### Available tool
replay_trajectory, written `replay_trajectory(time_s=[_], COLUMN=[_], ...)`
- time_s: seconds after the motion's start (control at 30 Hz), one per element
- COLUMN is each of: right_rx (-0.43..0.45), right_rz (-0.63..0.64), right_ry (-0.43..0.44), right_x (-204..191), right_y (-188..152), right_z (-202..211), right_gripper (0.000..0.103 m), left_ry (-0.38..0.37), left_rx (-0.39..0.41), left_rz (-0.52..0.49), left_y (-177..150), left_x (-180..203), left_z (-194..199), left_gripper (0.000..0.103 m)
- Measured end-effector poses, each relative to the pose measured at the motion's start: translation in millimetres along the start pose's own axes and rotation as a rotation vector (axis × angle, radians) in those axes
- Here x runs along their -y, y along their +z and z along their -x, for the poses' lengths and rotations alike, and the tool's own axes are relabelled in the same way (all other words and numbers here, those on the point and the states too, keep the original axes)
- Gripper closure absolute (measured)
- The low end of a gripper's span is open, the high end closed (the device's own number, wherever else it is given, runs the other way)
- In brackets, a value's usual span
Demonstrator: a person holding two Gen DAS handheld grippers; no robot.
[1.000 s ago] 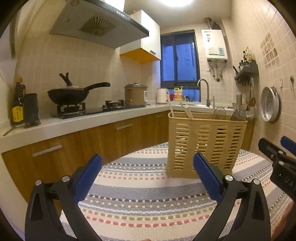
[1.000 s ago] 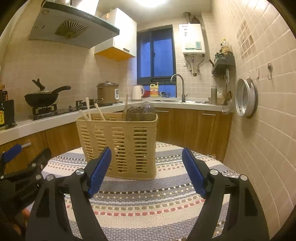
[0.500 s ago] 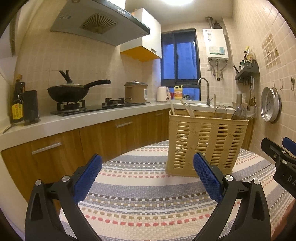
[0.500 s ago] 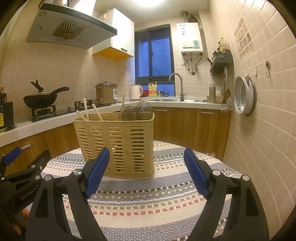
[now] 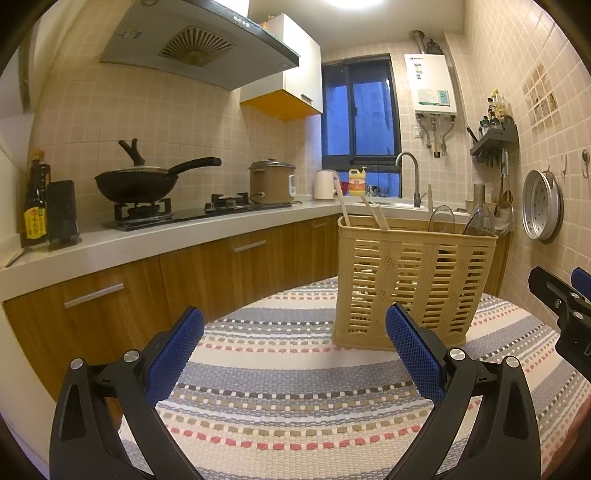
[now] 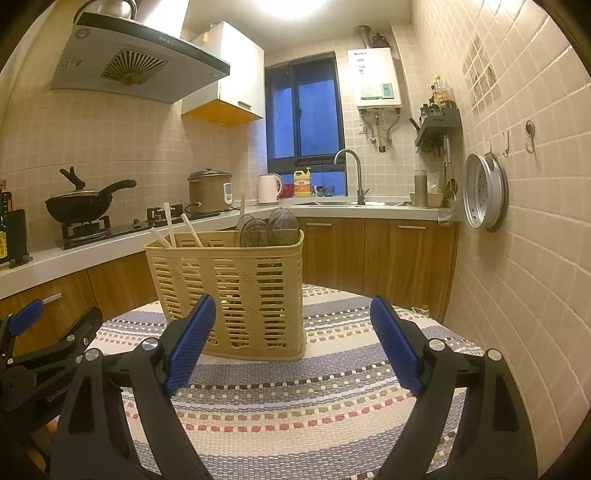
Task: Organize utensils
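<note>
Striped tablecloth [image 6: 295,406] lies bare before the basket [image 6: 236,291]; left gripper [image 5: 295,347] and right gripper [image 6: 291,332] jaws apart, empty.

Beige-tiled kitchen walls [image 5: 122,110]; wooden cabinets [image 5: 221,266] run left of the dark window [image 5: 360,110], under a ceiling light [image 6: 291,5].

Warm, yellowish and evenly bright under a blown-out ceiling light [image 5: 356,3] at the top edge, dusk-blue at the window [image 6: 304,110], soft shadows below the basket [image 6: 236,288], sharp throughout without motion blur, strongly bowed by fisheye toward black vignetted corners.
</note>
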State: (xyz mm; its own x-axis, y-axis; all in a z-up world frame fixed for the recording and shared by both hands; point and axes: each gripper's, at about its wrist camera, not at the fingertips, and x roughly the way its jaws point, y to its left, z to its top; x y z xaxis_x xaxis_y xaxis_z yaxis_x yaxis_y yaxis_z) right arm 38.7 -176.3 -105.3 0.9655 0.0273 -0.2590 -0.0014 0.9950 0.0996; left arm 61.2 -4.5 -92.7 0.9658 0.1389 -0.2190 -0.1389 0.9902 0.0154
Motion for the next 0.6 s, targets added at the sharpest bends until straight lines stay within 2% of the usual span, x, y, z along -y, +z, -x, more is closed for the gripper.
replay_trajectory(time_s=[0.6], right_rx=[-0.013], right_rz=[-0.007], right_ry=[0.008], right_x=[-2.6], right_y=[-0.3], right_z=[-1.7], right_gripper=[0.022], left_ry=[0.002], left_rx=[-0.004], left_rz=[-0.004], left_y=[-0.1], left_x=[0.3], left_z=[-0.8], left_gripper=[0.008])
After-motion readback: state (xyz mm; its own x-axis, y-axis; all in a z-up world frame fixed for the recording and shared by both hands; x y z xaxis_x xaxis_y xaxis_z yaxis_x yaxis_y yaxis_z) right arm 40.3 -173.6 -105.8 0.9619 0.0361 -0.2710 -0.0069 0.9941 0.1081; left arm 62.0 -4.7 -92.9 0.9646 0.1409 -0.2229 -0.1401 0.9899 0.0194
